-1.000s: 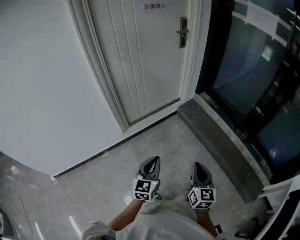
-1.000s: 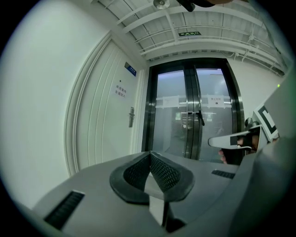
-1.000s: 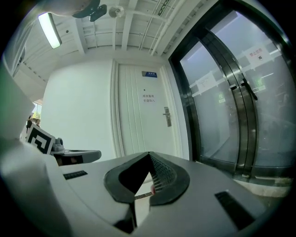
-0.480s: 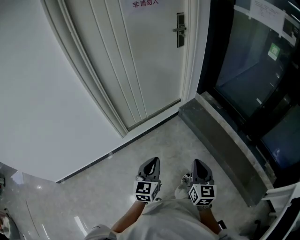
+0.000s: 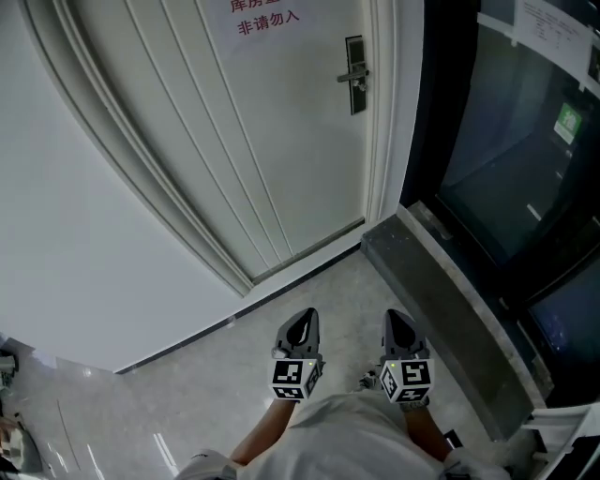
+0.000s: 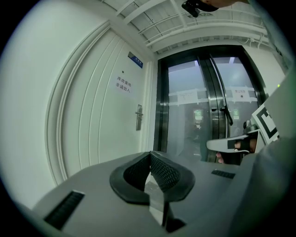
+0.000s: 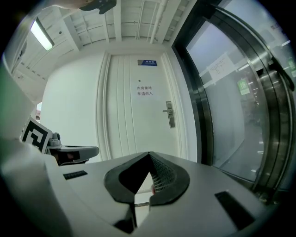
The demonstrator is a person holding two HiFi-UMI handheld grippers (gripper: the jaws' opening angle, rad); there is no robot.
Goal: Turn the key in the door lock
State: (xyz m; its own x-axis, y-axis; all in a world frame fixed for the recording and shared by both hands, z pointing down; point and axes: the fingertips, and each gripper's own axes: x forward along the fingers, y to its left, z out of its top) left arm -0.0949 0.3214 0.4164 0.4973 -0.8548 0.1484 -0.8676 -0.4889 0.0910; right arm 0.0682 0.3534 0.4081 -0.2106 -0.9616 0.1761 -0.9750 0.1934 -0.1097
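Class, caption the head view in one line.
Left gripper and right gripper, both shut, point toward a closed white door with its handle.

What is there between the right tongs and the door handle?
Only bare floor, then the lower part of the door; the head view shows it.

Red "非请勿入" notice (image 5: 267, 19) on door (image 5: 281, 141)

One pale panelled door (image 5: 281, 141) at twelve o'clock, carrying one lever-handle lock plate (image 5: 354, 75) and one red-lettered notice (image 5: 267, 17) (two lines of characters). Two tools at six o'clock, left tool (image 5: 305, 319) and right tool (image 5: 396, 319). One grey stone ledge (image 5: 441, 281) at three o'clock.
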